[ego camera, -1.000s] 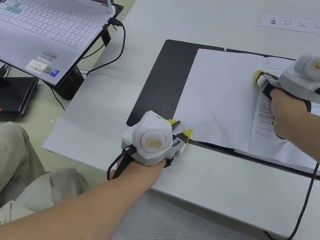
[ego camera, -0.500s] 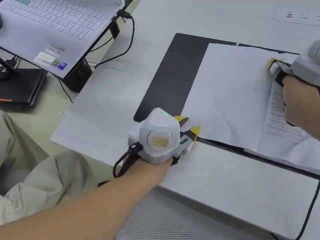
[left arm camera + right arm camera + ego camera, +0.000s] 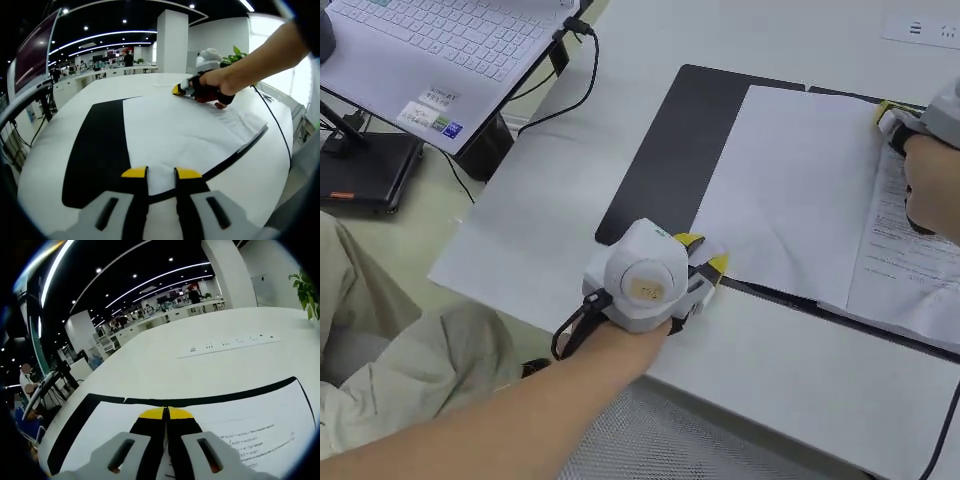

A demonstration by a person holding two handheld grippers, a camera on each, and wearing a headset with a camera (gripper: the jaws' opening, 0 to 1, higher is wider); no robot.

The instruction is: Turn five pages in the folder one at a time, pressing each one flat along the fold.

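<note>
Pressing looks due: right tool (image 3: 886, 110), jaws together, sits at the 12 o'clock end of the fold (image 3: 863, 210) — which runs toward 6 o'clock down the folder (image 3: 660, 160) on the table (image 3: 800, 370). Left tool (image 3: 704, 252), jaws narrowly apart, straddles the near corner of the turned page (image 3: 790, 190).

- We see a matt black folder (image 3: 660, 160) cover.
- Its page (image 3: 790, 190) is thin white paper, faintly creased.
- We find the workbench (image 3: 550, 200) smooth, white, matt.
</note>
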